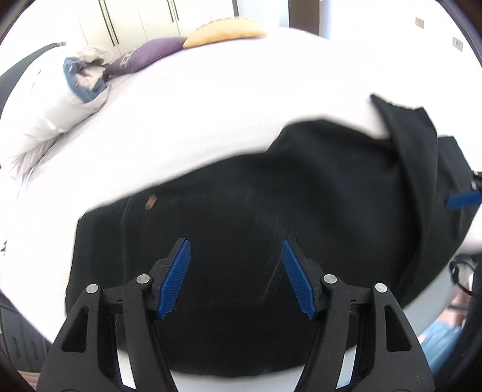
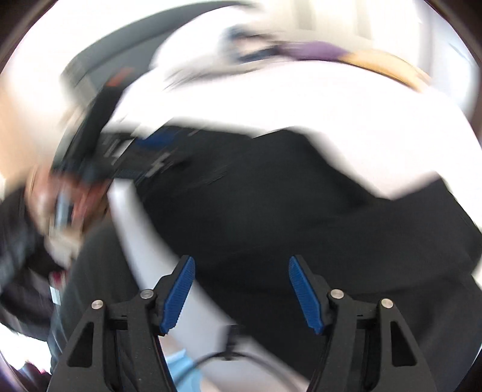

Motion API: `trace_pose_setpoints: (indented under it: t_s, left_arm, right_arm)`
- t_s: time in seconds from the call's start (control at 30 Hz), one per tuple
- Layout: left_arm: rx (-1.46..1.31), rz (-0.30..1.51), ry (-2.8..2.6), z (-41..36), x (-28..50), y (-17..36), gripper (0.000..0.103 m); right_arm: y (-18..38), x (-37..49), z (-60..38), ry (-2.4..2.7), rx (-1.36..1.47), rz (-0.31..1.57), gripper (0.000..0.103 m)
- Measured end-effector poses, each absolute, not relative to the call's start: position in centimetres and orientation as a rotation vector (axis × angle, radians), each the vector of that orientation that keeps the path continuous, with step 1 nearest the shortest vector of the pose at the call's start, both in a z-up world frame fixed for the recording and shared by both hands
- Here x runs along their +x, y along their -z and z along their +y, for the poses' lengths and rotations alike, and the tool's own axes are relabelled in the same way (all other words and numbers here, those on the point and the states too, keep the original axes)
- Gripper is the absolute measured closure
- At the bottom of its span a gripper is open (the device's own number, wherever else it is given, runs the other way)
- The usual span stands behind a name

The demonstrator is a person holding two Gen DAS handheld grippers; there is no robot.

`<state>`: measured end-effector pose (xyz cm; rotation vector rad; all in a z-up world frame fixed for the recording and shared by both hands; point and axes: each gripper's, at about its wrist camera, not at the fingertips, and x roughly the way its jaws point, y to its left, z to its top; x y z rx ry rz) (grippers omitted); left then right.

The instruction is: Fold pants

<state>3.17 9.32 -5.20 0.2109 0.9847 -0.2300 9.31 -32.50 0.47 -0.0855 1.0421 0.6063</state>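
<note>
Black pants (image 1: 271, 196) lie spread across a white bed (image 1: 211, 105), with a fold of cloth standing up at the right. My left gripper (image 1: 235, 250) hovers over the pants, open, with nothing between its blue pads. In the right wrist view, which is heavily blurred, the same pants (image 2: 286, 196) fill the middle. My right gripper (image 2: 241, 265) is open above their near edge and holds nothing. The other gripper's blue pad (image 1: 464, 200) pokes in at the right edge of the left wrist view.
White pillows (image 1: 54, 105), a purple cushion (image 1: 147, 55) and a yellow cushion (image 1: 226, 30) sit at the far side of the bed. Wardrobe doors (image 1: 135, 18) stand behind. A person's hand with the other gripper (image 2: 90, 156) shows blurred at the left.
</note>
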Motion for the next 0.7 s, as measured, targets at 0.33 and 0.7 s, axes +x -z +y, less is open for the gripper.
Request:
trace_pose_setpoints:
  t_s: [0.33,0.7]
  left_arm:
    - [0.248,1.138,0.287,2.3,11.6,10.5,0.043]
    - [0.182,1.124,0.308,2.0,12.8,10.9,0.043]
  right_arm:
    - [-2.5,24.9,-46.9,-0.148,0.348,1.110,0.035]
    - [2.5,34.8,-45.5,0.112,0.348,1.396,0.035]
